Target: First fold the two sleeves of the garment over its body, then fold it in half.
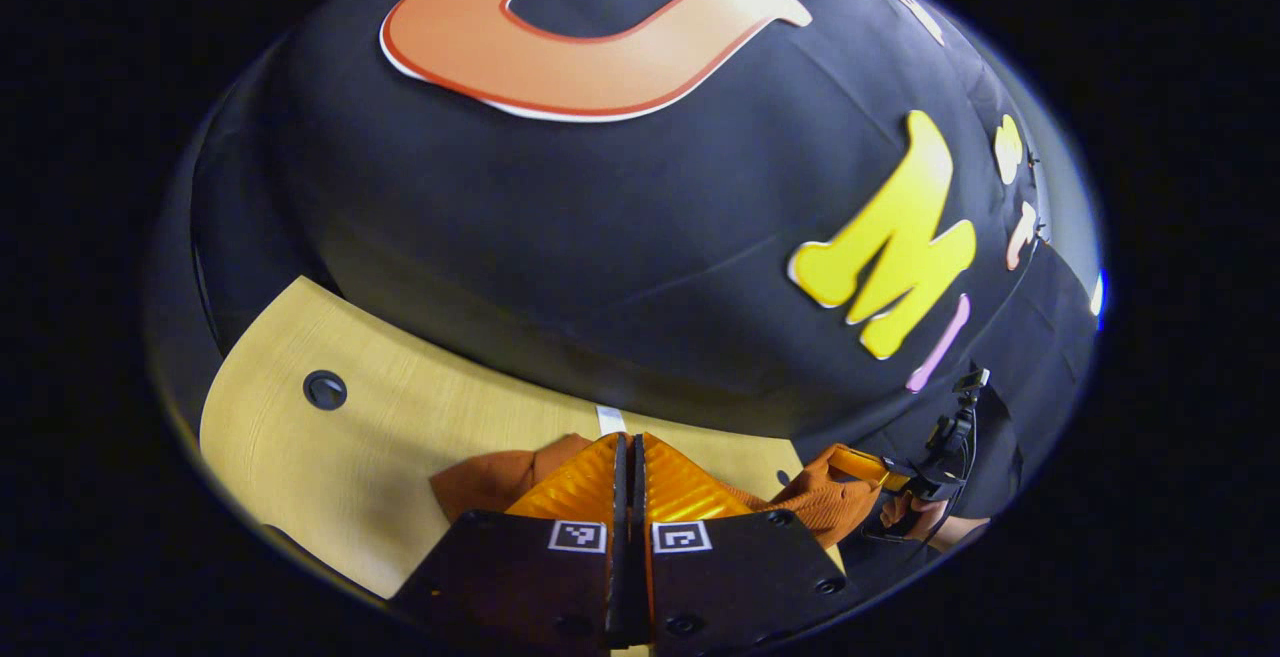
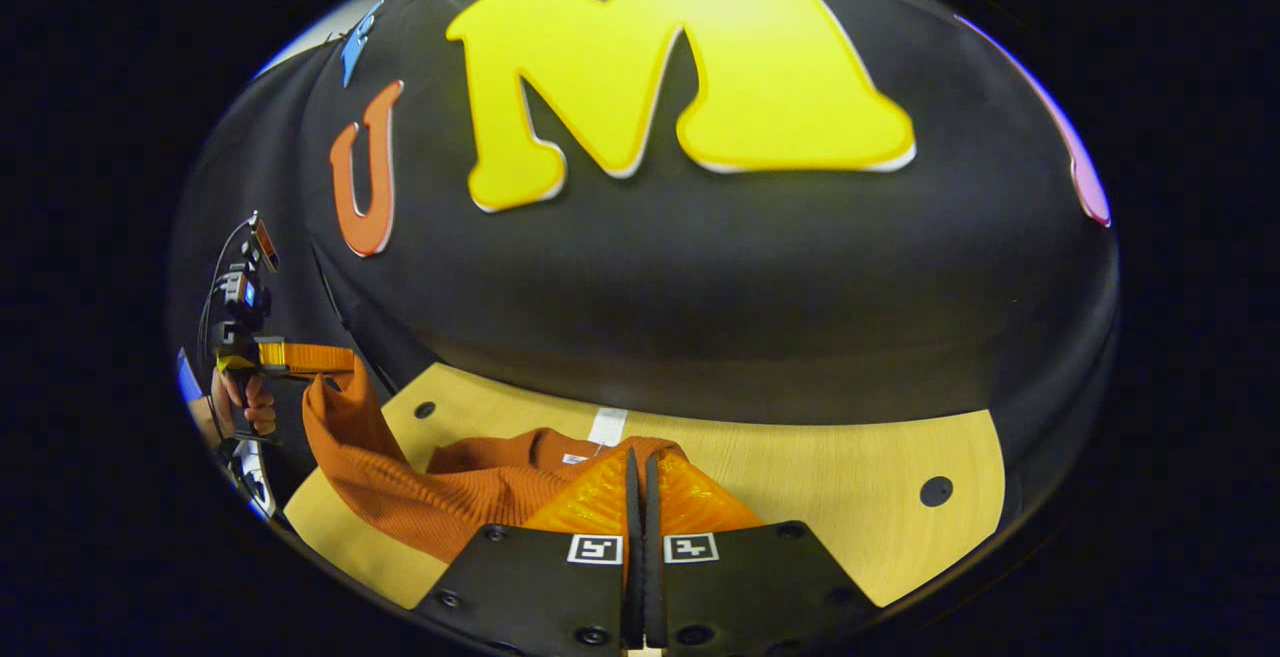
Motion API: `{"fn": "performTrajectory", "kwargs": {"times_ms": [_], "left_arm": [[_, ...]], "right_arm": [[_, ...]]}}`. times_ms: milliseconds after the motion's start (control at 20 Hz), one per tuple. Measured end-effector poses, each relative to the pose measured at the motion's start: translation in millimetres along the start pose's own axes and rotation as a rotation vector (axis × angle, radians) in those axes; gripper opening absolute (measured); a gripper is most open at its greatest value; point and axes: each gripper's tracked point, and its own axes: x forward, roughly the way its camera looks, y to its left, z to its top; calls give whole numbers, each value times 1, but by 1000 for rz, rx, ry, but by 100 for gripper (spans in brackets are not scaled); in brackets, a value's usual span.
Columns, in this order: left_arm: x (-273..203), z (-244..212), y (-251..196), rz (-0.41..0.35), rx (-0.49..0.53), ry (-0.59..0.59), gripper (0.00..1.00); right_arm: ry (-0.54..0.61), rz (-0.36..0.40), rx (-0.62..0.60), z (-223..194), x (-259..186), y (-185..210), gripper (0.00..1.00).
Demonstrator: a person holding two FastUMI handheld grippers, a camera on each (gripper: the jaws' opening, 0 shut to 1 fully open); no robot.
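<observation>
Pale wooden tabletop bears a rust-orange ribbed knit garment, lifted by both pinching grippers, left gripper and right gripper.

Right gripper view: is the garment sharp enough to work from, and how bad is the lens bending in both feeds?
Right gripper view: the garment is sharp, its knit ribs readable; the table edge curves strongly. Left gripper view: same fisheye bowing of the table, evenly lit, no glare; the garment near the rim looks softer.
</observation>
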Motion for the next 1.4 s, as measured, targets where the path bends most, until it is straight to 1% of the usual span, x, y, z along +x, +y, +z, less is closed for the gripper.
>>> {"fn": "performTrajectory", "kwargs": {"times_ms": [100, 150, 300, 400, 500, 600, 650, 700, 750, 850, 900, 950, 1000, 1050, 1100, 1150, 1250, 1300, 1350, 1400], "left_arm": [[35, -9, 29, 20, -3, 15, 3], [49, -11, 48, 48, 13, 16, 3], [85, -19, 92, 94, 49, 14, 3], [99, -31, 115, 131, 66, 29, 3], [104, -41, 129, 185, 86, 49, 3], [104, -43, 135, 227, 120, 71, 3], [103, -42, 131, 234, 121, 68, 4], [95, -32, 130, 252, 119, 43, 0], [96, -29, 125, 254, 112, 19, 25], [78, -13, 122, 313, 116, -30, 75], [62, -3, 119, 342, 131, -67, 100], [45, 8, 114, 348, 144, -110, 99], [25, 18, 101, 345, 156, -159, 100], [4, 27, 87, 335, 171, -207, 100], [-24, 37, 71, 330, 196, -257, 99], [-47, 48, 54, 319, 225, -298, 99], [-98, 70, 14, 309, 279, -401, 99], [-121, 81, -13, 286, 306, -451, 99], [-145, 86, -41, 244, 337, -495, 98], [-165, 91, -64, 214, 376, -537, 98]], "right_arm": [[32, -21, 24, -26, 43, -21, 0], [44, -39, 41, -37, 61, -33, 0], [55, -79, 36, -60, 99, -52, 0], [55, -117, 28, -63, 113, -68, 0], [63, -156, 49, -72, 116, -68, 0], [76, -189, 63, -75, 115, -70, 4], [75, -194, 68, -73, 112, -68, 9], [88, -203, 61, -74, 110, -68, 11], [76, -203, 59, -68, 100, -66, 18], [29, -229, 46, -54, 75, -61, 57], [-22, -258, 34, -44, 62, -57, 76], [-71, -292, 20, -31, 41, -55, 96], [-120, -325, 6, -18, 13, -51, 95], [-168, -339, -5, -4, -12, -42, 96], [-222, -345, -18, 11, -37, -29, 89], [-271, -344, -38, 27, -63, -13, 96], [-369, -321, -72, 57, -121, 28, 96], [-419, -306, -97, 68, -142, 47, 96], [-491, -306, -123, 84, -166, 65, 97], [-546, -302, -142, 96, -197, 86, 96]]}}
